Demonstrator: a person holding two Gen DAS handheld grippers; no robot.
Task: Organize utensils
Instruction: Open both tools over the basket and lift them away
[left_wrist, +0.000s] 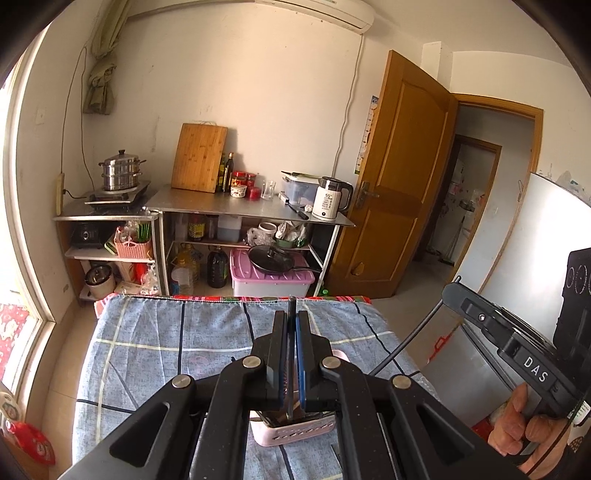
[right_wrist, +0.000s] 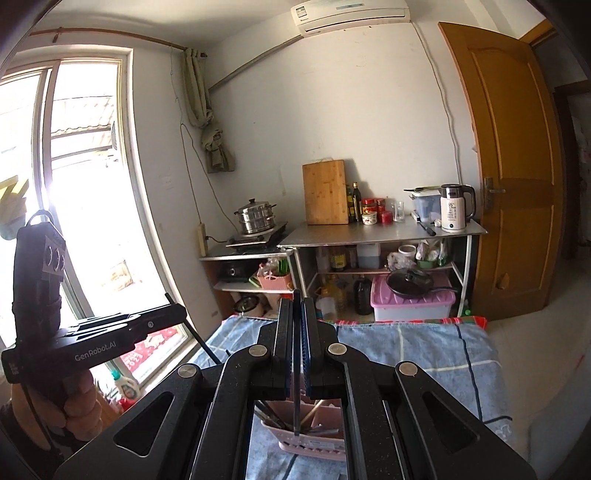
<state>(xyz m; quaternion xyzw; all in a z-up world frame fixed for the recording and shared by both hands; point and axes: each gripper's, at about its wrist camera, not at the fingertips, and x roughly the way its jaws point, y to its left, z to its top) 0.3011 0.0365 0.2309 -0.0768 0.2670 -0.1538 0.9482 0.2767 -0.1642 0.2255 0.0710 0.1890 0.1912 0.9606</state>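
Both grippers, left (left_wrist: 291, 332) and right (right_wrist: 296, 321), are each clenched on a thin dark chopstick (left_wrist: 291, 308) above the pink holder (right_wrist: 310, 441) mid-table (left_wrist: 155, 339); they should lift straight until tips clear the rim.

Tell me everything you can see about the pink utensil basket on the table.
The pink utensil basket looks like plastic, rectangular, with a row of slots along its near wall. It stands upright on the blue checked cloth over the table, just below both sets of tongs and partly hidden by them. Several utensils stand or lean inside, dark handles and a light wooden one; what kind they are is too hidden to tell. In the left wrist view only its lower front shows.
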